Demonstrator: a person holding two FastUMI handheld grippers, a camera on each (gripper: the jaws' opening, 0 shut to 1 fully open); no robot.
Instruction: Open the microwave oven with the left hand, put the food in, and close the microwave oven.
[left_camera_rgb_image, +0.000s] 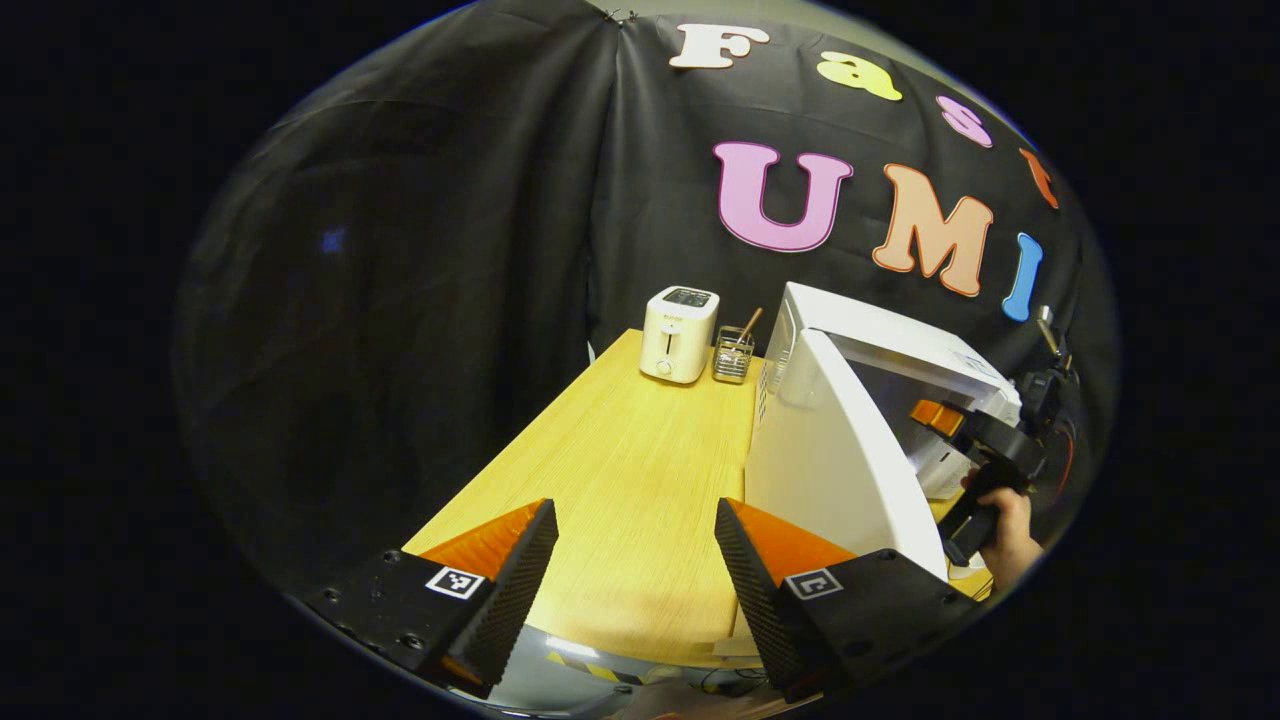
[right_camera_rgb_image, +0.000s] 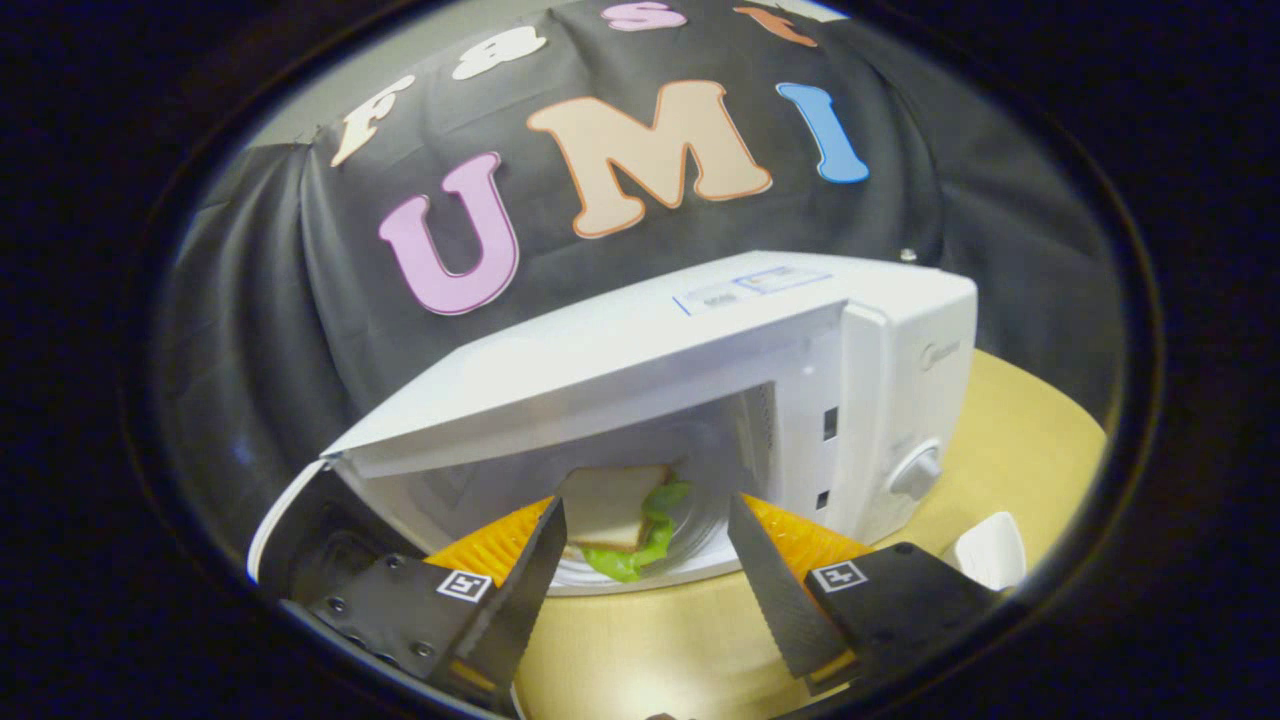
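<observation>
The sandwich (right_camera_rgb_image: 618, 520) sits inside the microwave (right_camera_rgb_image: 700, 400), both grippers wide open and empty, so next the left gripper (left_camera_rgb_image: 636, 570) should push the door (left_camera_rgb_image: 840, 470) shut

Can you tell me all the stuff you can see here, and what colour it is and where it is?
table: one, yellow wood, under everything.
microwave: one, white, on the table, door open.
sandwich: one, white bread with green lettuce, inside the microwave.
toaster: one, white, far end of the table.
wire basket: one, silver, beside the toaster, holding a brown stick.
white object: one, on the table right of the microwave; cannot tell what it is.
left gripper: black and orange, open.
right gripper: black and orange, open, before the sandwich.
hand: one, holding the right gripper.
</observation>
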